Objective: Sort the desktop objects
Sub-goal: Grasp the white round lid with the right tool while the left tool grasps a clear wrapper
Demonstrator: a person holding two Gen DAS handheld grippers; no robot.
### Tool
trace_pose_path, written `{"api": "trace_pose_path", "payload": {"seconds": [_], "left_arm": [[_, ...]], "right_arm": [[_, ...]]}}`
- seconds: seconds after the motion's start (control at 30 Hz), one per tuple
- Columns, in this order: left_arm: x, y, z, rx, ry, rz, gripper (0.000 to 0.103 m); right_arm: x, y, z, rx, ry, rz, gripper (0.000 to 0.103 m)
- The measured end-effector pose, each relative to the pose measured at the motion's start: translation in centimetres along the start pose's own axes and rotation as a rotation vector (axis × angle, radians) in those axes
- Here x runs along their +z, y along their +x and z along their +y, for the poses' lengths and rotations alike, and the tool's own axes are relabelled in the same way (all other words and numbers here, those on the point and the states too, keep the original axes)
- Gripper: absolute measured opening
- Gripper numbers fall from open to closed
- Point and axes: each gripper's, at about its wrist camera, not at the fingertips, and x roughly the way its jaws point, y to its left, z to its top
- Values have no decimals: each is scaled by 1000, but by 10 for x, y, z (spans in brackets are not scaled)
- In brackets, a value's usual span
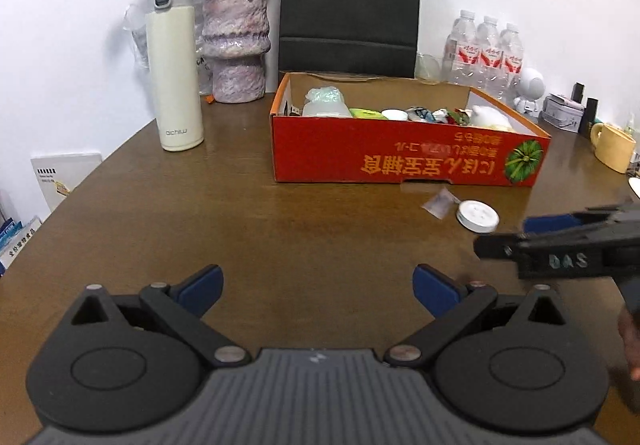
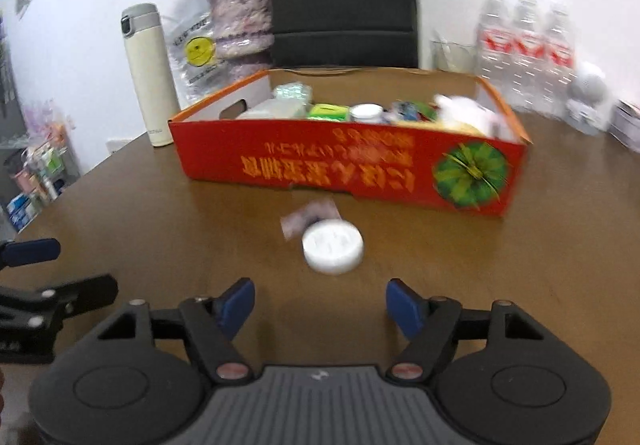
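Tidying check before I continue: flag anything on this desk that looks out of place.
Two strays lie on the table outside the red box: a white round lid and, just behind it, a small clear packet. Both tongs are open, holding nothing.

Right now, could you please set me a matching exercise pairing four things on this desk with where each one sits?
Things:
1. white round lid
2. cream thermos
3. black paper bag
4. yellow mug

Places:
A. behind the red box, against the wall
B. on the bare table in front of the red box, ahead of the open right claw
C. right of the red box
D. left of the red box, beside the vase

Pairs: 1-B, 2-D, 3-A, 4-C
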Motion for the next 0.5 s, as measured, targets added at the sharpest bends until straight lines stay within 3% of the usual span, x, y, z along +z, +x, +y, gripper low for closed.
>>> {"api": "trace_pose_path", "payload": {"seconds": [0.13, 0.23, 0.37, 0.5], "left_arm": [[12, 18, -2, -50, 0, 1, 100], [20, 36, -8, -135, -11, 41, 98], [33, 62, -31, -232, 22, 55, 87], [49, 89, -63, -277, 149, 48, 71]], "right_arm": [[18, 27, -5, -4, -22, 8, 60], [20, 34, -10, -11, -31, -4, 40], [14, 25, -27, -5, -3, -22, 38], [10, 6, -50, -52, 68, -54, 38]]}}
